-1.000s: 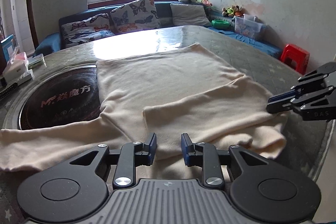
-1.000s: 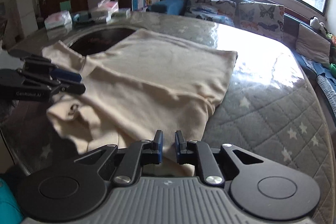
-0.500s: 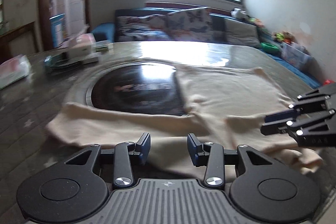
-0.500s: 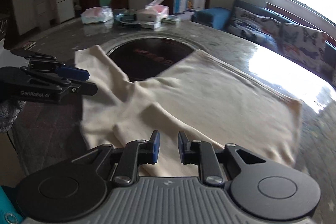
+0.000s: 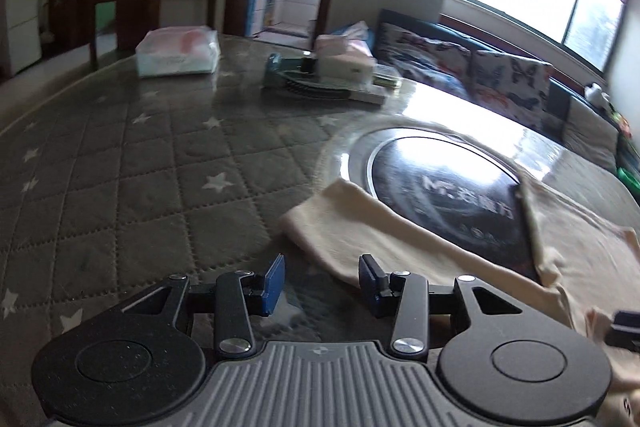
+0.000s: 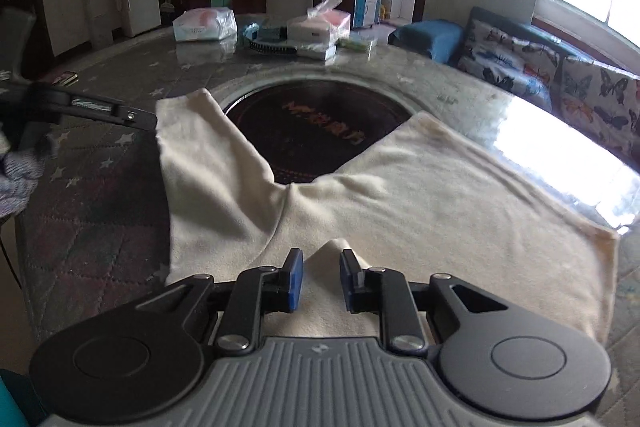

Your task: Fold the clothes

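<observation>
I had the cream long-sleeved knit top spread flat on the quilted grey star-patterned table. My left gripper gaped beside the outstretched sleeve; my right gripper hung parted, empty. Next, I judged: pinch that cuff, fold inward.

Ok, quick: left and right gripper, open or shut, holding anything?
Left gripper: open, holding nothing, near the sleeve end.
Right gripper: open, holding nothing, over the shirt.

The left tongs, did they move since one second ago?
Yes. The left tongs swung left, toward the sleeve end beside the dark round plate.
</observation>
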Available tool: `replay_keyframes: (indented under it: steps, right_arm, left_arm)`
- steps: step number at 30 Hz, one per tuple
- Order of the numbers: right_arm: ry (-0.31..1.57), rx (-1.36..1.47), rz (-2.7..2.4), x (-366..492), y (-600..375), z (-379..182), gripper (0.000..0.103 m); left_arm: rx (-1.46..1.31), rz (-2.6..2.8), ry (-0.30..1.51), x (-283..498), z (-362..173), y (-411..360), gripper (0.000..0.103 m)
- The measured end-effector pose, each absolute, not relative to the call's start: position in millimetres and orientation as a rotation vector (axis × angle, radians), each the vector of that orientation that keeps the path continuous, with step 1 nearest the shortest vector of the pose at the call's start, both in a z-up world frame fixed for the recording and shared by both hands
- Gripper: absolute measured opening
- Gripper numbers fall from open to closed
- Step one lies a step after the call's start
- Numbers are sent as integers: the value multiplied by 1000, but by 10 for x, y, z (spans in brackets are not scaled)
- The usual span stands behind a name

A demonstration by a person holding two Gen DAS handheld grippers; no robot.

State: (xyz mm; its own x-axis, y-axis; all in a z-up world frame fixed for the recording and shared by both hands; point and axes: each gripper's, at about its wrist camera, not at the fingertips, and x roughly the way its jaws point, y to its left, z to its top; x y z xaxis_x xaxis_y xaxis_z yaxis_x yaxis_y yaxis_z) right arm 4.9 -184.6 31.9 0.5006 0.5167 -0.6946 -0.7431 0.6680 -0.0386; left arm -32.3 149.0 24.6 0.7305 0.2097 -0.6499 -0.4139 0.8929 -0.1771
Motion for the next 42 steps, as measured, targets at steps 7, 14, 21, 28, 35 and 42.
replay_keyframes:
  steps: [7, 14, 21, 28, 35, 42]
  right_arm:
    - [661, -367, 763, -72, -1952, 487, 20]
    - [639, -336, 716, -192, -2187, 584, 20]
    - [640, -245, 621, -265, -2596, 578, 20]
    - [631, -162, 531, -364, -3024, 540, 20]
    - [633, -79, 444, -447, -3442, 465, 20]
    - [660, -27, 373, -525, -3739, 360, 20]
  left_arm:
    - [-378, 380, 665, -153, 191, 1597, 33]
    - [-394, 343, 584, -153, 357, 1543, 5]
    - [-323, 124, 444, -201, 972, 937, 5]
    - [-254, -136, 375, -217, 1387, 94, 5]
    - [-180, -372, 415, -171, 1315, -722, 5]
    - [-110, -492, 528, -134, 908, -1317, 6]
